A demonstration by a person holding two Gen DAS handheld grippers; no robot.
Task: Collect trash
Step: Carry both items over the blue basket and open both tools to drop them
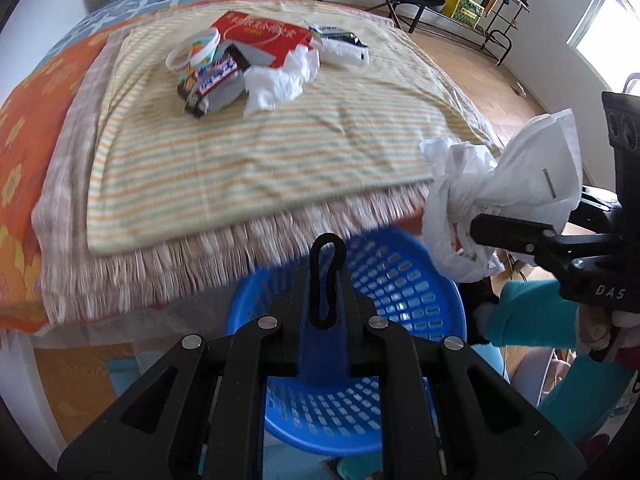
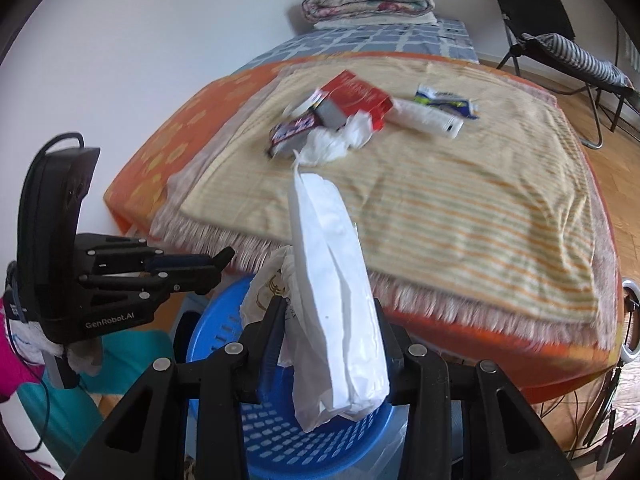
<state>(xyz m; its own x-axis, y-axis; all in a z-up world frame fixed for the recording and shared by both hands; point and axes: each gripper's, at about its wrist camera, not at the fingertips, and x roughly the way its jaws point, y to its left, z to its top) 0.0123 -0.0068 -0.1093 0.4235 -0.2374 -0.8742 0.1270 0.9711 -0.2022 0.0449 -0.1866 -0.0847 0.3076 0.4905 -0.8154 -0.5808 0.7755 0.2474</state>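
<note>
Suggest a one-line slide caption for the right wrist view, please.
Right hand-held gripper holds a crumpled white paper bag above the blue perforated plastic basket.

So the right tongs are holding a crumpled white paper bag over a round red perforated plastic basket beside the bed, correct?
Not quite: the basket is blue, not red. The right wrist view shows the right tongs closed on the crumpled white paper bag above the round blue perforated plastic basket beside the bed; the left wrist view confirms the colour.

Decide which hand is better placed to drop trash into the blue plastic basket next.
Right. The right gripper already clamps a crumpled white paper bag over the blue plastic basket, while the left gripper is shut and empty.
</note>
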